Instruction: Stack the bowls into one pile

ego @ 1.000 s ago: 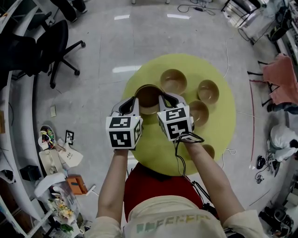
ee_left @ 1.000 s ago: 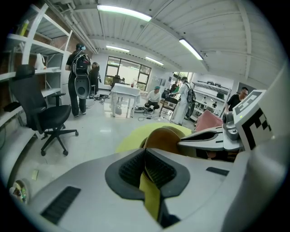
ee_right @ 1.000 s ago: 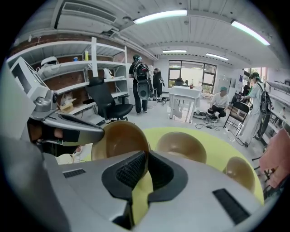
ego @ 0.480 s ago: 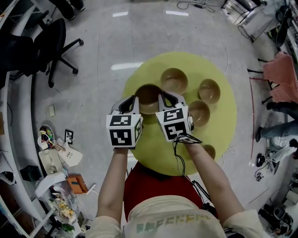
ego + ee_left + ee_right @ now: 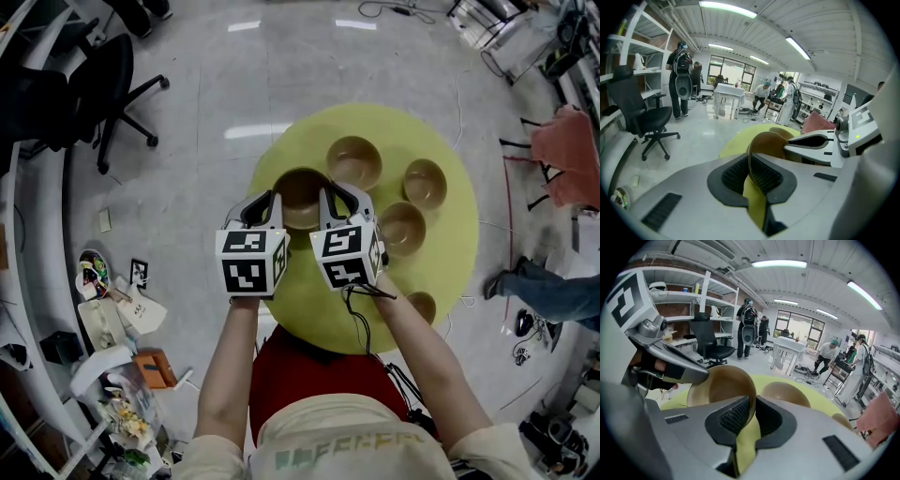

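Note:
A brown wooden bowl (image 5: pixel 300 195) is at the near left of the round yellow table (image 5: pixel 441 262). Both grippers grip its rim. My left gripper (image 5: pixel 265 210) is shut on the bowl's left rim, which shows as a thin edge between the pads (image 5: pixel 761 176). On the opposite rim my right gripper (image 5: pixel 332 206) is shut too, the bowl wall (image 5: pixel 724 383) pinched between its pads (image 5: pixel 736 416). Several other brown bowls stand singly on the table: one behind (image 5: pixel 353 161), one far right (image 5: pixel 423 183), one at the right (image 5: pixel 401 228), one near the front edge (image 5: pixel 421 305).
A black office chair (image 5: pixel 108 89) stands on the grey floor at the left. Clutter and bags (image 5: pixel 117 319) lie at the lower left. A person's legs (image 5: pixel 544 291) show at the right edge. Cables and racks are at the far right.
Both grippers and the held bowl have barely moved; the right gripper has shifted slightly left. A person has walked into view at the right edge.

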{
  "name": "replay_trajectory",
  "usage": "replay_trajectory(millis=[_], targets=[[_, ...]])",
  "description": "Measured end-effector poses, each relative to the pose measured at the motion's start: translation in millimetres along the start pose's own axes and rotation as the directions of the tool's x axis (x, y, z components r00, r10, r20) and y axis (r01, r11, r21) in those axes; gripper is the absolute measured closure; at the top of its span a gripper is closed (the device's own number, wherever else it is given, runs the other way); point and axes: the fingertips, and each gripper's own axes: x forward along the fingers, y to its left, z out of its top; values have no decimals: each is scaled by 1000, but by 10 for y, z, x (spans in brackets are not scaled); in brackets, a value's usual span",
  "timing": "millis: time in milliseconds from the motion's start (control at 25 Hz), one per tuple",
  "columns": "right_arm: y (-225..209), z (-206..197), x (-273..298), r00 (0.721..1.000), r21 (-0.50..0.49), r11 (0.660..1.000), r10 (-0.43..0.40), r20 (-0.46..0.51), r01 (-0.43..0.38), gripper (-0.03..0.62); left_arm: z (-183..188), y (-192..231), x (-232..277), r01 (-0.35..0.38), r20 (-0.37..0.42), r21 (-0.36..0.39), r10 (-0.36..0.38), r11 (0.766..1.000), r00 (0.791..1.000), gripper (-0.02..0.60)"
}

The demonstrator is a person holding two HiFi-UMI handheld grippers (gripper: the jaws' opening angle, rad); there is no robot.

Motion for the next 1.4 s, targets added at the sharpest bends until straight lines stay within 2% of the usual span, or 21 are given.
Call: replay_trajectory(millis=[480, 880, 1160, 1400], targets=[[-21, 25, 4, 995, -21, 999, -28, 100, 30, 548, -29, 6, 52, 7, -5, -3, -7, 1000, 1000, 554], [-73, 41, 47, 988, 82, 996, 3, 153, -15, 548, -9, 8, 77, 1, 33, 13, -1, 1000, 999, 552], [-84, 65, 2, 984, 88, 995, 23, 179, -39, 548, -54, 24, 82, -15, 10, 9, 15, 1000, 1000, 552], [-121, 135, -99, 970, 116, 992, 17, 241, -46, 548, 4, 19, 15, -15, 59, 3, 15, 1000, 998, 551]])
